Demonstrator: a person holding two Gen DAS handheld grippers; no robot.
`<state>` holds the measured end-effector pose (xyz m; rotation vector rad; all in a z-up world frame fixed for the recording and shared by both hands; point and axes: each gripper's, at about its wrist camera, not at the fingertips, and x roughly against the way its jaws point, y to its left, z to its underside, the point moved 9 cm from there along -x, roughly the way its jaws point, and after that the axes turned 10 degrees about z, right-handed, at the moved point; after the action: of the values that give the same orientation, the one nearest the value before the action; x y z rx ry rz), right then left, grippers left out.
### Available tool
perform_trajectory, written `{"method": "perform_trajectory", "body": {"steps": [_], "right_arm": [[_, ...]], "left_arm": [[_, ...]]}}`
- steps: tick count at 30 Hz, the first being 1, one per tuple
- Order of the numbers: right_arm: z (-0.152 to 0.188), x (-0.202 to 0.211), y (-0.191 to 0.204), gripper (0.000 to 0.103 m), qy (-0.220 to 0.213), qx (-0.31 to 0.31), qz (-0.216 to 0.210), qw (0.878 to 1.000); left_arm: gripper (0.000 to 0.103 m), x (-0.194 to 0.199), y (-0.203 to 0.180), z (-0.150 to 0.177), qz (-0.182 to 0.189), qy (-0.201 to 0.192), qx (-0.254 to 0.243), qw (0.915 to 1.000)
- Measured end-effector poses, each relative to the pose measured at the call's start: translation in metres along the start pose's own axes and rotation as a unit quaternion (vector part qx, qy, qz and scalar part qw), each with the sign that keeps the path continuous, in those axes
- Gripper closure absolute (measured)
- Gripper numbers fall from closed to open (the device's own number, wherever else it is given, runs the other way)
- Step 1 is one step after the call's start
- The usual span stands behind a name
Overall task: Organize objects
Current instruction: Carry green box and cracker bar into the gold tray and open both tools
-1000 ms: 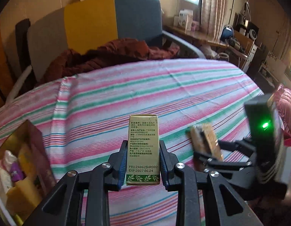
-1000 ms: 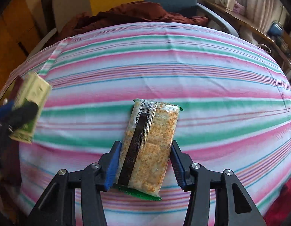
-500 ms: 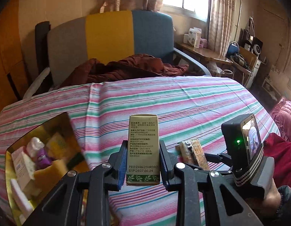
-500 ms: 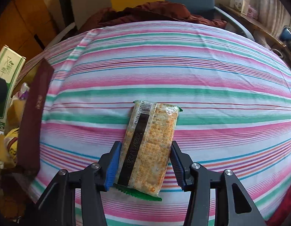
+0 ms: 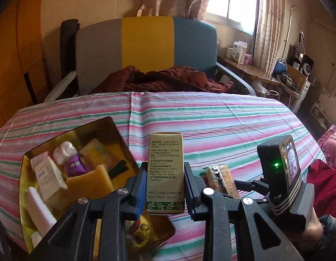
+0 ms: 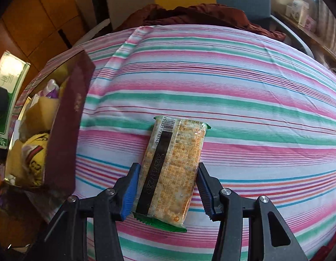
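My left gripper (image 5: pixel 164 187) is shut on a green carton (image 5: pixel 165 171) with printed text, held upright above the near right corner of a gold-lined box (image 5: pixel 65 134). The same carton shows at the left edge of the right wrist view (image 6: pixel 7 95). My right gripper (image 6: pixel 165 192) is shut on a cracker packet (image 6: pixel 172 169) with a barcode, held over the striped cloth (image 6: pixel 233 87). The packet also shows in the left wrist view (image 5: pixel 222 179), to the right of the carton.
The box, dark red outside (image 6: pixel 67 130), sits at the table's left and holds several items: a yellow sponge (image 5: pixel 89 182), a purple pouch (image 5: pixel 74 165), a white carton (image 5: pixel 48 176), a white tube (image 5: pixel 39 213). A chair (image 5: pixel 146 50) with a red garment (image 5: pixel 168 80) stands behind the table.
My left gripper has swung left and back with the carton, bringing the open box into view beneath it. My right gripper has moved left toward the box with the packet.
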<state>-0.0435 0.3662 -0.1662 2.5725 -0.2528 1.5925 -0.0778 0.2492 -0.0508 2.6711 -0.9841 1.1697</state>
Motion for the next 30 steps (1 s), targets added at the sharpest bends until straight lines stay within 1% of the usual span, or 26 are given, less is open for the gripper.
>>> {"method": "perform_trajectory", "body": {"steps": [5, 8, 10, 13, 15, 17, 20, 23, 27, 30], "right_arm": [[0.001, 0.003, 0.011, 0.052, 0.001, -0.001, -0.012, 1.0], [0.002, 0.008, 0.015, 0.052, 0.001, -0.006, -0.023, 1.0], [0.002, 0.012, 0.017, 0.053, -0.002, -0.007, -0.026, 1.0], [-0.001, 0.017, 0.019, 0.053, -0.01, -0.009, -0.029, 0.999], [-0.005, 0.024, 0.022, 0.053, -0.017, -0.007, -0.034, 0.999], [-0.009, 0.032, 0.028, 0.053, -0.026, -0.002, -0.043, 0.999], [-0.018, 0.045, 0.047, 0.053, -0.043, 0.018, -0.058, 0.997], [-0.03, 0.059, 0.074, 0.053, -0.063, 0.044, -0.081, 0.994], [-0.044, 0.072, 0.118, 0.052, -0.084, 0.093, -0.106, 0.986], [-0.053, 0.073, 0.147, 0.052, -0.093, 0.12, -0.115, 0.982]], "left_arm": [[0.074, 0.009, 0.015, 0.008, -0.001, -0.003, 0.017, 0.9999], [0.074, 0.02, 0.029, 0.011, -0.002, -0.012, 0.034, 0.9994], [0.074, 0.031, 0.045, 0.013, -0.007, -0.021, 0.053, 0.9984], [0.074, 0.053, 0.079, 0.017, -0.022, -0.039, 0.091, 0.9948], [0.074, 0.071, 0.107, 0.022, -0.038, -0.054, 0.119, 0.9907], [0.074, 0.084, 0.13, 0.029, -0.059, -0.061, 0.138, 0.9868], [0.074, 0.103, 0.163, 0.044, -0.088, -0.068, 0.169, 0.9794], [0.074, 0.11, 0.18, 0.057, -0.095, -0.069, 0.193, 0.9742], [0.074, 0.109, 0.185, 0.063, -0.087, -0.068, 0.202, 0.9732], [0.074, 0.105, 0.178, 0.057, -0.073, -0.071, 0.19, 0.9765]]}}
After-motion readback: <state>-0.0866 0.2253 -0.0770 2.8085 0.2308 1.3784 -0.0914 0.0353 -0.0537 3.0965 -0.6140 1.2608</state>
